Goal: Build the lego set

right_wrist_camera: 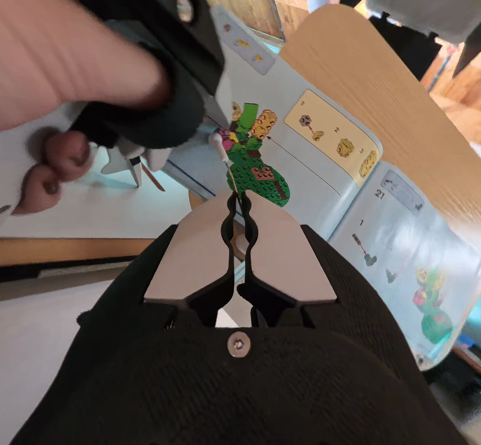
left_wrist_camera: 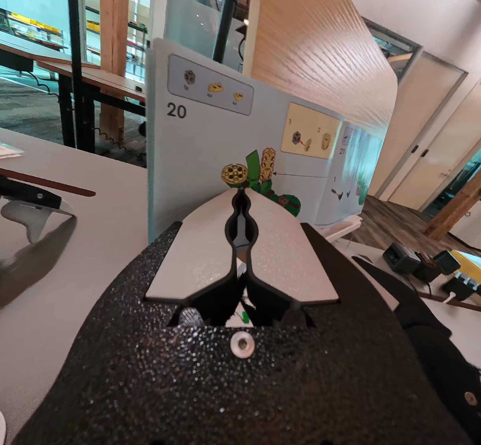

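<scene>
a pale light-blue instruction booklet (left_wrist_camera: pixel 205 146) stands open and upright against a curved light wooden panel (left_wrist_camera: pixel 320 50) on the white tabletop (left_wrist_camera: pixel 109 198). the left gripper (left_wrist_camera: pixel 240 191), black-bodied with grey finger plates, has its fingers pressed together — a thin dark bit shows at the tips, but what it is cannot be told. the right gripper (right_wrist_camera: pixel 240 193) pinches a thin curved wire stem with a white tip (right_wrist_camera: pixel 223 157). beyond it a person's hand (right_wrist_camera: pixel 65 68) holds the other tool. a small pink, yellow and green lego flower piece (right_wrist_camera: pixel 229 134) sits by the stem's tip — touching or not, unclear.
</scene>
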{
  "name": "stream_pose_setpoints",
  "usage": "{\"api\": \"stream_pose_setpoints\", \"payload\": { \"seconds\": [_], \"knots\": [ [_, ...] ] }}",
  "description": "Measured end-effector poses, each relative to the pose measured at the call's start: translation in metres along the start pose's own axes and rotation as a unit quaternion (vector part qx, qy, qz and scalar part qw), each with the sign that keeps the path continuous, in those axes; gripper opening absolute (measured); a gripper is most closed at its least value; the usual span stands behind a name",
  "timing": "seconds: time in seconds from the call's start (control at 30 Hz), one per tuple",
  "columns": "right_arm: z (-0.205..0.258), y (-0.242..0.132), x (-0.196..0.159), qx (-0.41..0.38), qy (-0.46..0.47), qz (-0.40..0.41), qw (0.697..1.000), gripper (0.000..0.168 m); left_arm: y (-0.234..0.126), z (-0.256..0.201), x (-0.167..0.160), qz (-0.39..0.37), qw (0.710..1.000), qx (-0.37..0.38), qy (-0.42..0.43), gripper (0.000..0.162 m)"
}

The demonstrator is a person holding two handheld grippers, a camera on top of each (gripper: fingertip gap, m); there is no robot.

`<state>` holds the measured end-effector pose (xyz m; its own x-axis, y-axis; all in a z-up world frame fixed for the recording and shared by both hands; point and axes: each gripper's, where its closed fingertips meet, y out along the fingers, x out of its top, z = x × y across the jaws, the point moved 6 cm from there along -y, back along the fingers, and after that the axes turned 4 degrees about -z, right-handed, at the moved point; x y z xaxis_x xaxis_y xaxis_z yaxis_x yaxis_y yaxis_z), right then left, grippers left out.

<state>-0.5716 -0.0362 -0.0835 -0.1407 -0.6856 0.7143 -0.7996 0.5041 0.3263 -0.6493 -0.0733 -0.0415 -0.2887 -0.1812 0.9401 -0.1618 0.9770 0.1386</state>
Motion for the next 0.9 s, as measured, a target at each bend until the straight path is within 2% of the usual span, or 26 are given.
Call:
{"api": "stream_pose_setpoints", "payload": {
  "seconds": [0.13,0.27,0.43,0.5,0.67,0.77,0.9],
  "knots": [
    [-0.010,0.002,0.002,-0.039,0.140,0.020,0.989,0.000,-0.004,0.005,0.003,-0.011,1.000,0.022,-0.003,0.000],
    [-0.021,0.001,0.002,-0.073,0.305,0.042,0.949,0.000,-0.001,0.004,-0.002,-0.002,1.000,0.012,-0.012,0.000],
    [-0.032,-0.001,-0.003,-0.091,0.382,0.047,0.918,0.000,-0.002,-0.001,-0.003,-0.006,1.000,0.000,-0.017,0.000],
    [-0.034,-0.002,-0.003,-0.090,0.393,0.043,0.914,0.006,-0.003,-0.005,-0.001,-0.008,1.000,-0.004,-0.012,0.000],
    [-0.068,-0.018,0.014,-0.159,0.302,-0.018,0.940,0.020,-0.019,-0.027,0.022,-0.049,0.998,-0.001,0.028,0.000],
    [-0.097,-0.035,0.031,-0.184,0.280,-0.065,0.940,0.019,-0.041,-0.039,0.025,-0.030,0.996,0.052,0.065,0.000],
    [-0.129,-0.047,0.050,-0.208,0.271,-0.079,0.936,0.019,-0.063,-0.067,0.044,-0.057,0.992,0.041,0.104,0.000]
  ]
}}
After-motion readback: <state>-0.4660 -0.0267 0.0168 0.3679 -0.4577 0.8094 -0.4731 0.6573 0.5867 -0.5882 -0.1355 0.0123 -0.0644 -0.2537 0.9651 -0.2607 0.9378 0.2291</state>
